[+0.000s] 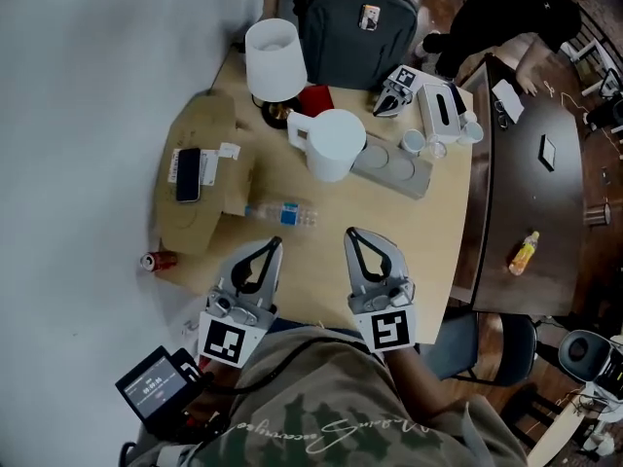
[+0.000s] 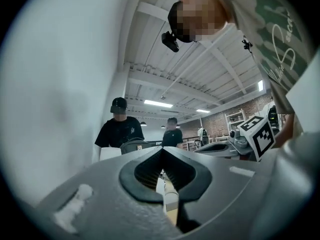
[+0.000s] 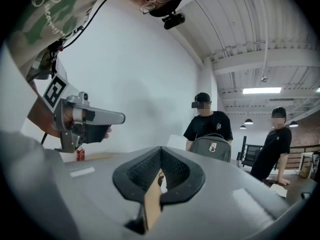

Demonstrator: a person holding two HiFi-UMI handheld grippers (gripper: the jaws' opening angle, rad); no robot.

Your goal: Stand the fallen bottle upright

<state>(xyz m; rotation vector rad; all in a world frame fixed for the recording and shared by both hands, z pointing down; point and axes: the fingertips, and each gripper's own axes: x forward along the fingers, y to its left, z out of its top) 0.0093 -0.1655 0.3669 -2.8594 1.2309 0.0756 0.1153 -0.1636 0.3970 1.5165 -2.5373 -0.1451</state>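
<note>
Red can [image 1: 160, 260] gets noticed first, parked at the far left edge of the tabletop [image 1: 389, 232] by the wall, well clear of the action. Just right of it a sheet of cardboard [image 1: 209, 125] is laid flat, and a phone [image 1: 188, 174] is rested on it.

The task's thing, the clear bottle [image 1: 282, 213] with the blue label, is found lying on its side on bare wood, just off the cardboard's right edge. Whether anything is in it can't be made out.

The left claw [image 1: 272, 246] is held level on the near side of the bottle, tip aimed at it but not touching, jaws pressed together with nothing between them. So no grab is set up yet; the jaws would have to be spread first, by the look of it.

Behind the bottle a white pitcher [image 1: 331, 144] is stood upright, and its contents can't be seen from here.

The right claw [image 1: 354, 235] is closed on nothing too, and is held near the bottle's right end, probably so the bottle can be tipped up from both sides.

Further right, a grey tray [image 1: 414, 181] with round recesses is set on the tabletop, with small white cups [image 1: 414, 141] at its far end. A zipped backpack [image 1: 355, 27] is stood at the back edge.
</note>
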